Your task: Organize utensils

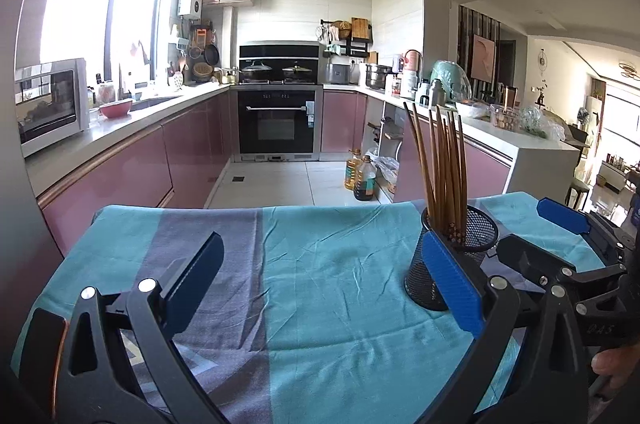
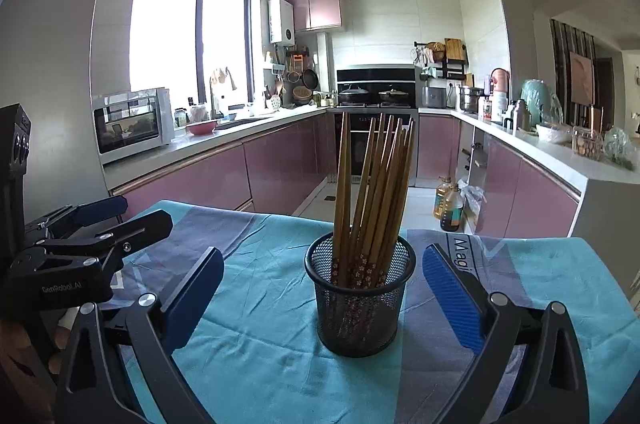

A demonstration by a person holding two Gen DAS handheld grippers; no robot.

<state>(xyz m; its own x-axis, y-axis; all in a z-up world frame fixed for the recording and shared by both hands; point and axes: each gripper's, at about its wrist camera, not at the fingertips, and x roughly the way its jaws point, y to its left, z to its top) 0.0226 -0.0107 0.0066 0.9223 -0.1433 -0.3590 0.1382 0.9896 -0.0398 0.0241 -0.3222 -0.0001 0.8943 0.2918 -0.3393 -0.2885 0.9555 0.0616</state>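
A black mesh cup [image 2: 359, 298] stands upright on a table with a teal and grey cloth [image 2: 260, 304]. Several brown wooden chopsticks [image 2: 374, 191] stand in it, tips up. My right gripper [image 2: 320, 288] is open and empty, with the cup between its spread fingers, apart from both. My left gripper [image 1: 320, 284] is open and empty over the cloth; the cup [image 1: 452, 256] and chopsticks [image 1: 444, 163] sit just behind its right finger [image 1: 452, 280]. The right gripper [image 1: 560, 224] also shows at the right edge of the left wrist view, and the left gripper [image 2: 80, 248] at the left of the right wrist view.
The table's far edge [image 1: 256, 208] drops to a tiled kitchen floor. Pink cabinets run along both sides, with an oven [image 1: 280, 119] at the back. Oil bottles [image 1: 362, 175] stand on the floor by the right counter. A microwave [image 1: 48, 103] sits on the left counter.
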